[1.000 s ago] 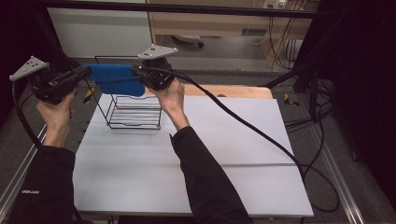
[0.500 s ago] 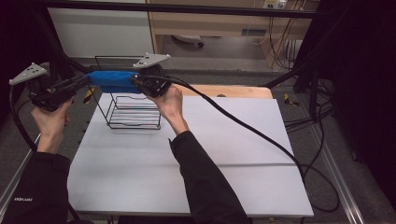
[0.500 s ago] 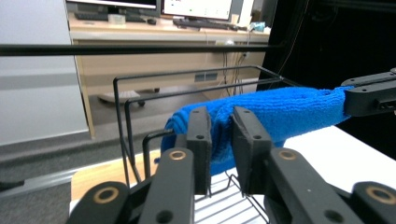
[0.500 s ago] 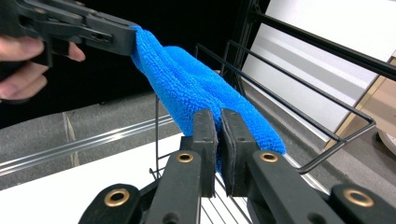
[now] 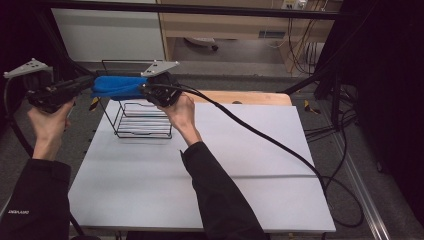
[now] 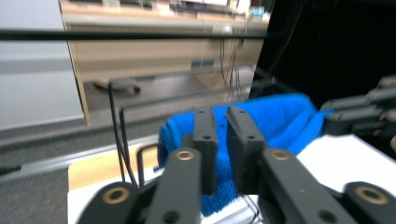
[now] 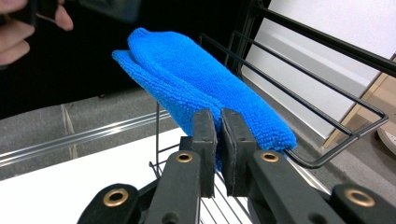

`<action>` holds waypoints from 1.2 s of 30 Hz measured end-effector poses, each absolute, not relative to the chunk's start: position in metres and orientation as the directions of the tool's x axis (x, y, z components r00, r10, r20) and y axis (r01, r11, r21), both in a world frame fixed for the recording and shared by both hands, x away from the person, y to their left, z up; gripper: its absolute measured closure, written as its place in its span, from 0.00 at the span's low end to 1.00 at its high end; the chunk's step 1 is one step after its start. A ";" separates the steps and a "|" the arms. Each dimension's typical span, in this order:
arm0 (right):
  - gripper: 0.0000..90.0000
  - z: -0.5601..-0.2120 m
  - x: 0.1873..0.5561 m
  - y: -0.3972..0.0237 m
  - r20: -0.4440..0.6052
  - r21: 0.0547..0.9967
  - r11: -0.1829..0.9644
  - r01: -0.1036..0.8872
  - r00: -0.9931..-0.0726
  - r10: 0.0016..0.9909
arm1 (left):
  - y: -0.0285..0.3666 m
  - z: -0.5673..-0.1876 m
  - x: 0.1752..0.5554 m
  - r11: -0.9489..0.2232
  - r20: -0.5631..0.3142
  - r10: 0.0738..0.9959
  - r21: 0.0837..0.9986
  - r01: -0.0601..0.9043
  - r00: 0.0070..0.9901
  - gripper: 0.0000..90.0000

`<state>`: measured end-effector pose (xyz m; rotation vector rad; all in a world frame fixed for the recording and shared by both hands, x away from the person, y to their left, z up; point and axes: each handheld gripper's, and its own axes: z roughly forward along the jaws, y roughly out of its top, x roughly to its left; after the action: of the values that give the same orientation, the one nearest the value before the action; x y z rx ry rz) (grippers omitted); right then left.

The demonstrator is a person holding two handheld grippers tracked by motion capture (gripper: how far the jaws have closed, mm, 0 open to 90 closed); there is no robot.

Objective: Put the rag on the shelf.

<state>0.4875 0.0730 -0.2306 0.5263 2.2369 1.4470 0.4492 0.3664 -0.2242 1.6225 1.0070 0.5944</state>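
Observation:
A folded blue cloth [image 5: 117,86] hangs stretched between my two grippers, above a black wire rack [image 5: 142,122] on the white table [image 5: 240,150]. My left gripper [image 5: 91,86] holds the cloth's left end. In the left gripper view its jaws [image 6: 222,114] have just been closing and pinch the blue cloth [image 6: 275,116]. My right gripper [image 5: 145,90] is shut on the right end. In the right gripper view its jaws [image 7: 217,114] clamp the edge of the cloth [image 7: 187,79], which lies beside the rack's top wires [image 7: 327,88].
A thick black cable [image 5: 260,135] trails from the right gripper across the table to the right edge. A wooden board [image 5: 250,96] lies at the table's far edge. A dark frame bar [image 5: 200,7] runs across the back.
Both hands have barely shifted. The cloth looks drawn out a little flatter between the grippers, and the right gripper's top plate sits slightly lower.

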 end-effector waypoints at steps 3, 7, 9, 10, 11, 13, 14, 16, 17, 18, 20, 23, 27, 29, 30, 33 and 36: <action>0.94 -0.231 0.488 0.073 -0.143 0.916 0.392 0.088 -0.841 0.522 | 0.360 -0.231 0.452 -0.110 -0.087 0.852 0.935 0.338 0.516 0.99; 0.94 -0.233 0.488 0.074 -0.144 0.913 0.399 0.090 -0.842 0.520 | 0.354 -0.237 0.453 -0.151 -0.052 0.861 0.924 0.352 0.506 0.99; 0.94 -0.233 0.488 0.074 -0.144 0.911 0.401 0.092 -0.842 0.521 | 0.354 -0.239 0.454 -0.156 -0.056 0.858 0.918 0.364 0.511 0.99; 0.94 -0.233 0.488 0.074 -0.145 0.910 0.403 0.092 -0.842 0.520 | 0.354 -0.239 0.454 -0.157 -0.059 0.857 0.917 0.367 0.512 0.99; 0.94 -0.234 0.488 0.074 -0.145 0.910 0.404 0.093 -0.842 0.520 | 0.354 -0.241 0.455 -0.157 -0.061 0.856 0.916 0.370 0.514 0.99; 0.94 -0.234 0.487 0.074 -0.145 0.909 0.407 0.094 -0.843 0.518 | 0.353 -0.243 0.455 -0.159 -0.061 0.854 0.914 0.372 0.516 0.99; 0.94 -0.234 0.487 0.074 -0.145 0.907 0.410 0.095 -0.844 0.517 | 0.353 -0.244 0.455 -0.164 -0.059 0.853 0.913 0.374 0.518 0.99; 0.94 -0.235 0.487 0.074 -0.148 0.904 0.416 0.096 -0.844 0.516 | 0.353 -0.247 0.456 -0.166 -0.058 0.854 0.911 0.378 0.517 0.99; 0.94 -0.235 0.487 0.074 -0.149 0.902 0.422 0.097 -0.845 0.513 | 0.352 -0.249 0.456 -0.166 -0.059 0.854 0.910 0.380 0.516 0.99; 0.94 -0.236 0.487 0.075 -0.149 0.900 0.425 0.100 -0.845 0.514 | 0.352 -0.250 0.457 -0.166 -0.061 0.855 0.909 0.382 0.516 0.99; 0.93 -0.237 0.487 0.075 -0.148 0.897 0.429 0.104 -0.845 0.514 | 0.352 -0.252 0.458 -0.165 -0.062 0.856 0.908 0.385 0.513 0.99; 0.88 -0.237 0.487 0.075 -0.131 0.899 0.423 0.116 -0.850 0.511 | 0.350 -0.255 0.459 -0.173 -0.056 0.859 0.904 0.391 0.509 0.99; 0.75 -0.234 0.484 0.074 -0.112 0.908 0.402 0.118 -0.856 0.505 | 0.349 -0.259 0.462 -0.181 -0.050 0.863 0.899 0.399 0.503 0.99; 0.74 -0.232 0.484 0.074 -0.091 0.915 0.384 0.128 -0.859 0.504 | 0.348 -0.263 0.463 -0.182 -0.048 0.865 0.897 0.402 0.499 0.99; 0.75 -0.232 0.484 0.074 -0.083 0.916 0.379 0.132 -0.862 0.500 | 0.348 -0.264 0.463 -0.181 -0.051 0.866 0.896 0.406 0.498 0.99; 0.88 -0.236 0.488 0.075 -0.066 0.904 0.396 0.164 -0.860 0.507 | 0.347 -0.267 0.465 -0.184 -0.050 0.866 0.894 0.409 0.497 0.99; 0.99 -0.246 0.494 0.073 -0.026 0.904 0.378 0.199 -0.857 0.515 | 0.347 -0.270 0.465 -0.183 -0.050 0.864 0.895 0.406 0.501 0.99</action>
<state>0.4936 0.0732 -0.2463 0.6272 2.3385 1.4706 0.4649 0.3469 -0.2696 1.7886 1.0686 0.6008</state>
